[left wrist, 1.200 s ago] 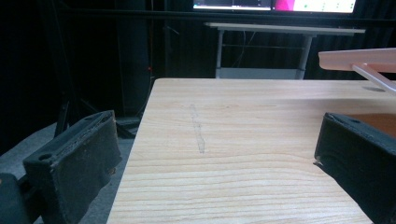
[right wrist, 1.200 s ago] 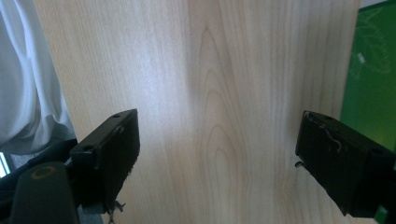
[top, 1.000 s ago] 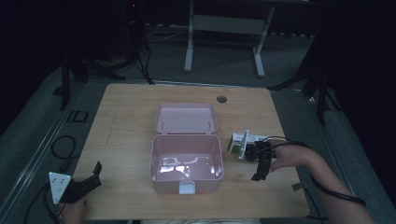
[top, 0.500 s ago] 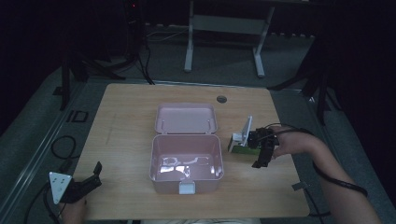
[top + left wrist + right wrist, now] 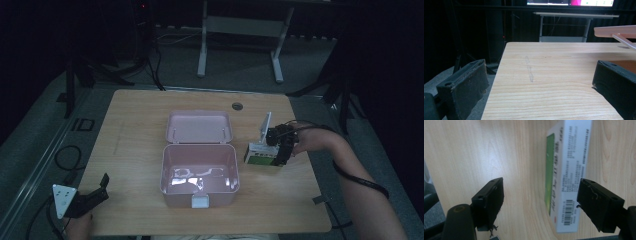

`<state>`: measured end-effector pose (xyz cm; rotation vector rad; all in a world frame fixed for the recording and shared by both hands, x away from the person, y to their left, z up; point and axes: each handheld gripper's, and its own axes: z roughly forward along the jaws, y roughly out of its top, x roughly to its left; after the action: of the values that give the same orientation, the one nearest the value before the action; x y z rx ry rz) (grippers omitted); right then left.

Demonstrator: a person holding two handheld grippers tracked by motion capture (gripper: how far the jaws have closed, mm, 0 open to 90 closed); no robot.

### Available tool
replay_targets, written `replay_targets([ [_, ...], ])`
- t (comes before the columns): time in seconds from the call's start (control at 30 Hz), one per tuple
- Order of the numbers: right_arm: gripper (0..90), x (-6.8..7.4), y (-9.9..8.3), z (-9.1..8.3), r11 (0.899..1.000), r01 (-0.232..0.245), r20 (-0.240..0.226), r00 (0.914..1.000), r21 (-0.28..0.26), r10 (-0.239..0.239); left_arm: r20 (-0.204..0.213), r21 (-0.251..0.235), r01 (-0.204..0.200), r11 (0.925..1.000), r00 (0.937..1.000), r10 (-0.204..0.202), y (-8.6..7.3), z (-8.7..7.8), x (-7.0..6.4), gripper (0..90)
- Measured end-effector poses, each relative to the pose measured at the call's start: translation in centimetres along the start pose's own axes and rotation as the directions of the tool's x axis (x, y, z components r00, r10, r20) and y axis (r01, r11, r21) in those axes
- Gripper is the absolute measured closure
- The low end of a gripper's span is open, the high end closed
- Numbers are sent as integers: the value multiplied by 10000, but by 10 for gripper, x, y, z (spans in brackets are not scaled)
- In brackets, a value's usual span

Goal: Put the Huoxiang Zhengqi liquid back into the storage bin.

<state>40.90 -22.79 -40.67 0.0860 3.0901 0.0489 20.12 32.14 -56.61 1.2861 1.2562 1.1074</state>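
Note:
A small green and white carton point(image 5: 259, 155) lies on the wooden table point(image 5: 135, 130), just right of an open pink box point(image 5: 199, 172) whose lid point(image 5: 199, 126) is folded back. My right gripper point(image 5: 278, 148) stands over the carton, open. In the right gripper view the carton point(image 5: 570, 170) lies between the jaws of the right gripper point(image 5: 540, 195), close against the right jaw, with a wide gap to the left jaw. My left gripper point(image 5: 92, 196) rests open at the table's front left corner. In the left gripper view, bare wood lies between the wide-set jaws of the left gripper point(image 5: 539, 82).
The pink box holds nothing but light reflections on its floor. Its white latch point(image 5: 201, 201) faces the front edge. A round cable hole point(image 5: 237, 106) sits near the table's far edge. The pink lid's edge point(image 5: 616, 30) shows at the top right of the left gripper view.
My right hand has moved away from the front edge and turned, bringing its jaws down around the carton. The carton has hardly shifted. The left gripper has stayed still.

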Motion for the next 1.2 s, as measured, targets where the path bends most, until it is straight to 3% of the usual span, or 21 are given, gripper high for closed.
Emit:
replay_targets([
  [0.5,257,-33,-1,18,9976,-510,-189,9985,464,520,0,22,-20,10000,10000,20,0,0,0,2],
  [1.0,364,-44,4,45,9950,-551,-457,9972,830,590,3,18,-28,10000,10000,28,0,0,0,2],
  [1.2,445,-48,6,55,9936,-634,-489,9965,930,682,0,-11,11,10000,10000,-11,0,0,0,2],
])
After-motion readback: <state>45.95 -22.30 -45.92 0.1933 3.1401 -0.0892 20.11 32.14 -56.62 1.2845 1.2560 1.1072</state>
